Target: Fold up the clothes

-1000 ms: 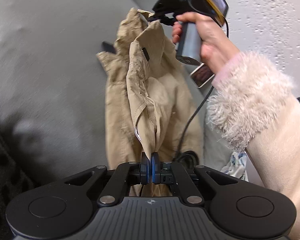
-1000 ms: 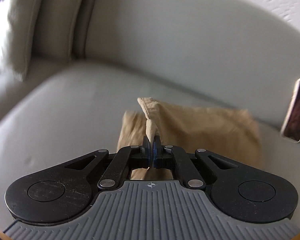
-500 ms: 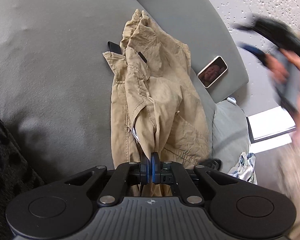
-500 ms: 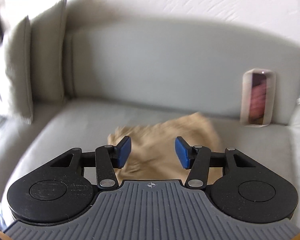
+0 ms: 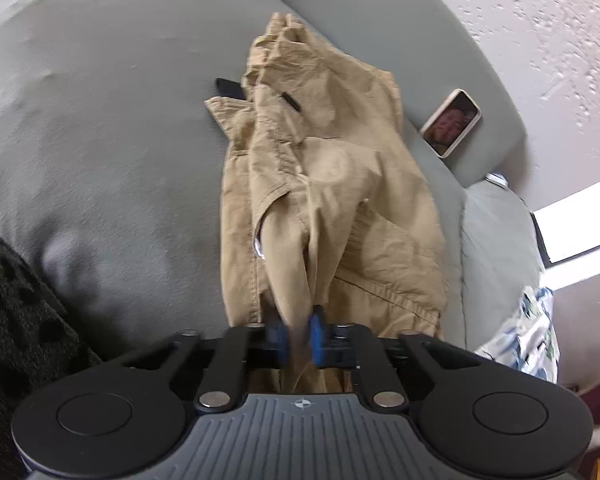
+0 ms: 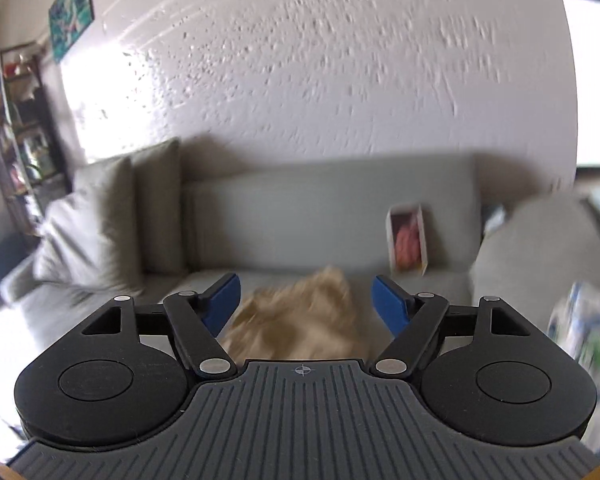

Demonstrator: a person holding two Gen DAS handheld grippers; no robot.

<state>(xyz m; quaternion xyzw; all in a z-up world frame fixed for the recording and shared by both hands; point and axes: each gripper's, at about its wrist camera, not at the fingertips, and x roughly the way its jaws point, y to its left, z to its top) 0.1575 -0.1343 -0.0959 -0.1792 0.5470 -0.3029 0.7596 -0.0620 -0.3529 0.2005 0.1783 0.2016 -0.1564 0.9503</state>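
On the grey sofa (image 5: 100, 120), left tool (image 5: 296, 336) pinches khaki trousers' (image 5: 332, 184) hem; right tool (image 6: 306, 300) is opening, seemingly empty.

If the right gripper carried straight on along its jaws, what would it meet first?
Probably the tan garment on the sofa. It lies between and beyond the right gripper, whose jaws are opening with nothing in them. The view is blurred and depth unclear; a higher line would reach the sofa's backrest instead.

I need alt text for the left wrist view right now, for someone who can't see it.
The left gripper is shut on a bunched fold of crumpled tan cotton trousers, which lie along a grey fabric sofa seat. A white-cased phone leans against the sofa back at right.
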